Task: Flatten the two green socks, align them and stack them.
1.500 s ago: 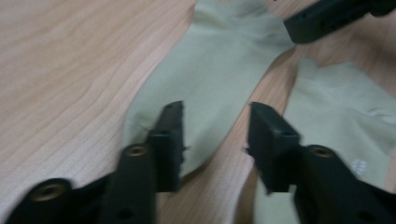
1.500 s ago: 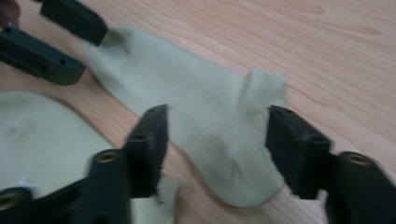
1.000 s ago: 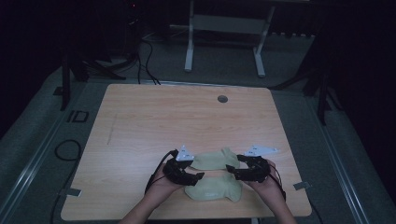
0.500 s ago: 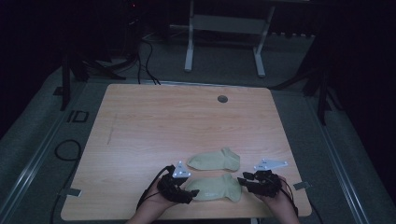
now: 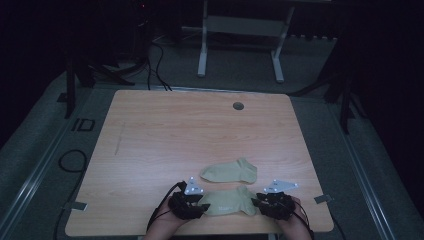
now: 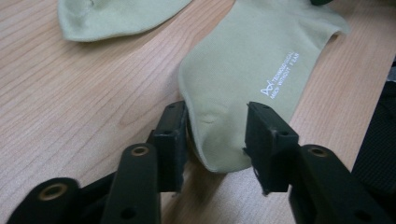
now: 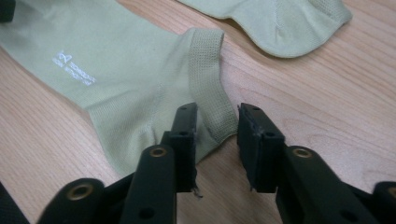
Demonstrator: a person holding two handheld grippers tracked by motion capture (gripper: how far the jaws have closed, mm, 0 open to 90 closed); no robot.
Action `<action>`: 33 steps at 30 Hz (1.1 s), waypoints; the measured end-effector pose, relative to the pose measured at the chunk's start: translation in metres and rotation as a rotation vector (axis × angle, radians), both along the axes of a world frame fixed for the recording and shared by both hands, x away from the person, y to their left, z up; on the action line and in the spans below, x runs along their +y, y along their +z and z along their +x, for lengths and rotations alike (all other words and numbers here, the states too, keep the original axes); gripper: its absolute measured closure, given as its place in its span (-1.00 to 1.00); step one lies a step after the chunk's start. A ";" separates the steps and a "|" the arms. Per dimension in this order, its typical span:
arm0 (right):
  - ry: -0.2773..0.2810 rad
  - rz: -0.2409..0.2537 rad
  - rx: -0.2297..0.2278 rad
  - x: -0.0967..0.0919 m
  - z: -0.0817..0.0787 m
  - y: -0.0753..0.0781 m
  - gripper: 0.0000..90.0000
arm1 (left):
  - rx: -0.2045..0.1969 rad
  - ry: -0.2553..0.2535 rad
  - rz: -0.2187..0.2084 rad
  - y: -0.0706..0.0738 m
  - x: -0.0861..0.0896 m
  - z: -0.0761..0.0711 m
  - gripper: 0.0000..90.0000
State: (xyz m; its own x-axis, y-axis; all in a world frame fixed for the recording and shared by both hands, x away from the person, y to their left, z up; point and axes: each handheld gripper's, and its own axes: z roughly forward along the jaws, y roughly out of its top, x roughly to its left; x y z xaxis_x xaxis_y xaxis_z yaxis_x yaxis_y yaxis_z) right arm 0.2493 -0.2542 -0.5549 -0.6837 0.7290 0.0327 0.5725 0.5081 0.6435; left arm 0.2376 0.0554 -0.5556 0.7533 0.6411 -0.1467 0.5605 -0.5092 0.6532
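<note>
Two pale green socks lie flat on the wooden table [image 5: 165, 130]. The near sock [image 5: 227, 201] carries a small white print, and the far sock [image 5: 230, 171] lies just beyond it. My left gripper [image 5: 200, 206] sits at the near sock's toe end. Its jaws have just been closing and straddle the toe [image 6: 219, 140] with a gap still showing, so my left gripper [image 6: 215, 126] is open. My right gripper [image 5: 257, 202] is at the cuff end. Its jaws have also just been closing around the ribbed cuff corner [image 7: 212, 93], and my right gripper [image 7: 217, 126] stands apart from the fabric on one side.
A round cable hole [image 5: 238, 106] sits near the table's far edge. The near edge runs just below both hands. A white metal frame [image 5: 240, 25] stands on the floor behind, and a black cable [image 5: 70, 165] loops at the left.
Both hands drew back toward the near edge and sank onto the ends of the near sock. The two socks, touching before, now lie apart. Both pairs of jaws narrowed.
</note>
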 end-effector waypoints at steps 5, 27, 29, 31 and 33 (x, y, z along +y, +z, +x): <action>0.000 -0.005 -0.021 0.000 -0.002 -0.001 0.83 | 0.010 0.015 0.007 -0.005 0.002 0.000 0.64; -0.003 0.065 -0.059 -0.004 -0.004 0.037 0.93 | -0.038 0.035 -0.072 0.018 0.009 0.003 0.96; -0.009 0.073 -0.069 -0.005 -0.003 0.042 0.93 | -0.051 0.038 -0.078 0.025 0.011 0.006 0.96; -0.011 0.085 -0.080 -0.005 -0.001 0.048 0.93 | -0.061 0.042 -0.080 0.030 0.011 0.008 0.96; -0.012 0.086 -0.085 -0.005 0.000 0.050 0.93 | -0.069 0.046 -0.076 0.035 0.012 0.014 0.96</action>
